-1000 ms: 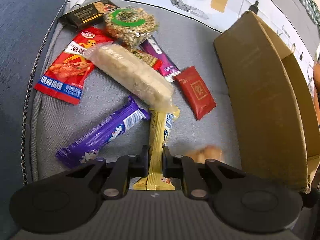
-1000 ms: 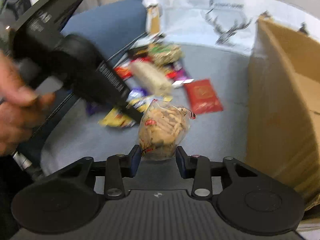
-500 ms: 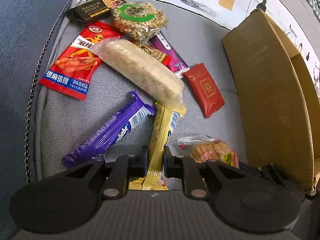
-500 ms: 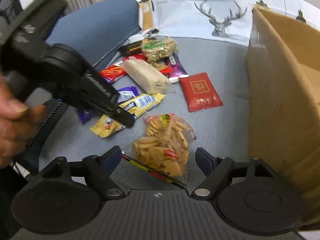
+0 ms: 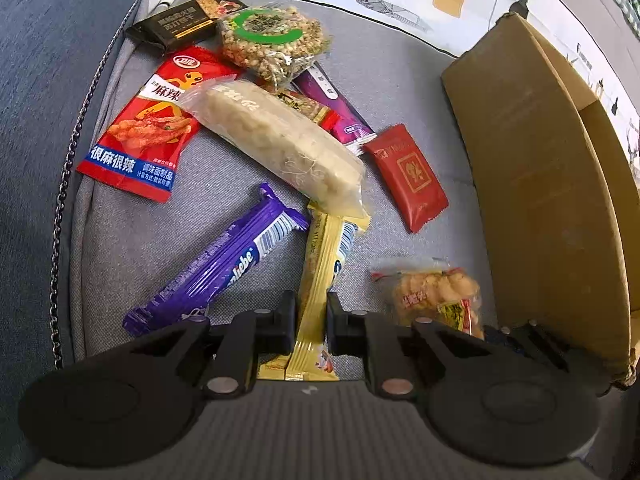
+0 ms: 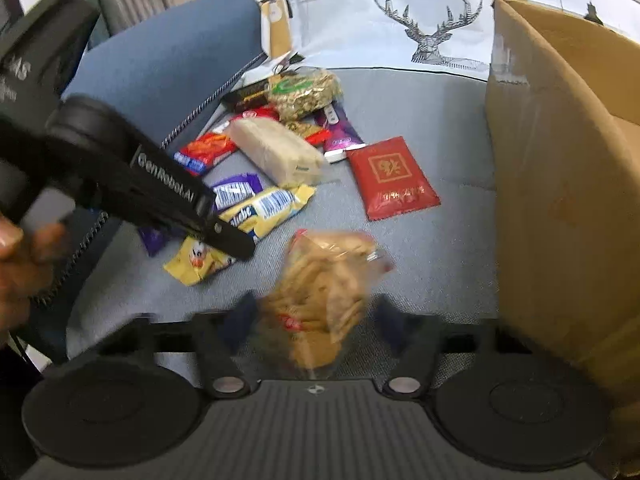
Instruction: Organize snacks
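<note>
My left gripper (image 5: pixel 311 316) is clamped on the yellow wafer bar (image 5: pixel 320 276), which lies on the grey cushion (image 5: pixel 224 184). My right gripper (image 6: pixel 314 314) is spread wide, the blurred cracker bag (image 6: pixel 320 292) sitting between its fingers beside the cardboard box (image 6: pixel 560 200)

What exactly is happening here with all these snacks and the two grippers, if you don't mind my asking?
A person is sorting snacks spread on a grey cushion beside an open cardboard box. The left gripper is shut on a yellow snack bar whose far end is tucked under a pale rice cake pack. The right gripper is open around a clear bag of biscuits, which lies on the cushion, blurred. No snack can be seen in the box.
</note>
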